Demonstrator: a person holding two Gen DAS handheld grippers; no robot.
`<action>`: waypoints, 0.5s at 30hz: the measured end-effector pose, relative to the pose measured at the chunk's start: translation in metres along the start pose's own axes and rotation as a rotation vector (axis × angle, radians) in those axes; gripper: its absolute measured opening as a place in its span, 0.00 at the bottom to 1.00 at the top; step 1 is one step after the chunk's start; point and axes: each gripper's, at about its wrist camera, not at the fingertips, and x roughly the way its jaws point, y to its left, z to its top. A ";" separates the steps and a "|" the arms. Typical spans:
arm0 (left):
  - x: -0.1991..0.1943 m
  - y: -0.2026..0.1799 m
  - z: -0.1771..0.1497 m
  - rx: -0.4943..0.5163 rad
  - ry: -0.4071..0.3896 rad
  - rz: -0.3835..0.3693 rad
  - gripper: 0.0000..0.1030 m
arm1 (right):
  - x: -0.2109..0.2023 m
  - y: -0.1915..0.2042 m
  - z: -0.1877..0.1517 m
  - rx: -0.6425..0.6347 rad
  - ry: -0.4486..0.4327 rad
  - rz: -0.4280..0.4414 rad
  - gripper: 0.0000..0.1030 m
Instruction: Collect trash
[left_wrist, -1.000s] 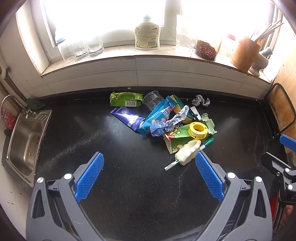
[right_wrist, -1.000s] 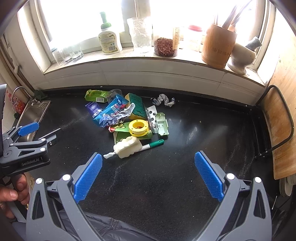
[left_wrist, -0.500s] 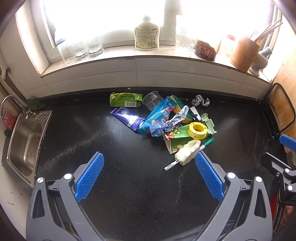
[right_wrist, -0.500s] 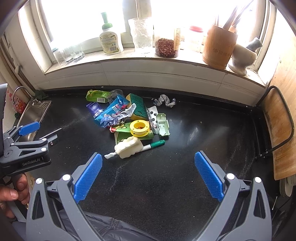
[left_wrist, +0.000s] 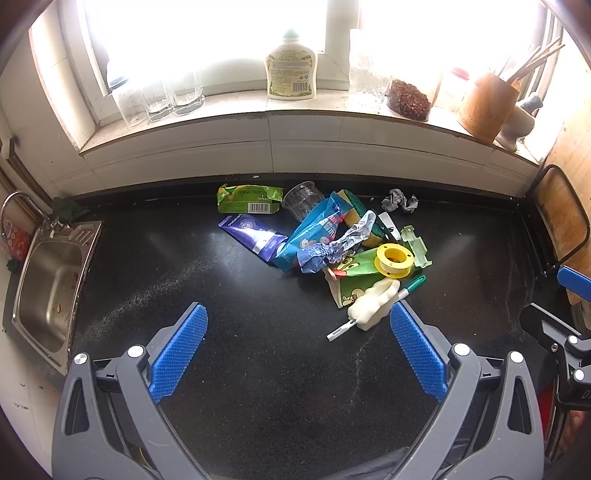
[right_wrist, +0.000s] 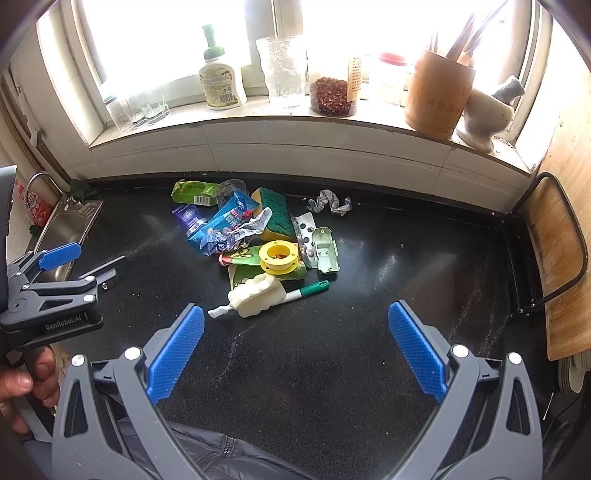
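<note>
Both claws hung spread and empty; the foam brush (right_wrist: 255, 295) lay crosswise just ahead of the right claw (right_wrist: 295, 347), nearer than the left claw (left_wrist: 299, 350).

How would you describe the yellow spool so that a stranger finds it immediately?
Look at the trash pile on the black counter below the windowsill. At its right side lies a yellow spool on a green wrapper, the only round, bright yellow item there.

You face a black speckled worktop (right_wrist: 332, 350) under a bright, washed-out window (right_wrist: 177, 40). Its white tiled sill (right_wrist: 295, 122) carries jars and a wooden utensil holder (right_wrist: 437, 96). A steel sink (left_wrist: 48, 288) sits at your left, a wooden board (right_wrist: 561, 273) at your right.
</note>
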 end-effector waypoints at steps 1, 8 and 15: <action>0.001 -0.001 0.001 0.001 0.001 0.000 0.94 | 0.000 0.000 0.000 0.001 0.001 0.001 0.94; 0.003 -0.002 0.000 0.003 0.002 0.001 0.94 | 0.001 -0.001 0.002 0.003 0.006 0.004 0.94; 0.004 -0.004 -0.001 0.007 0.004 -0.004 0.94 | 0.002 -0.001 0.001 0.002 0.011 0.005 0.94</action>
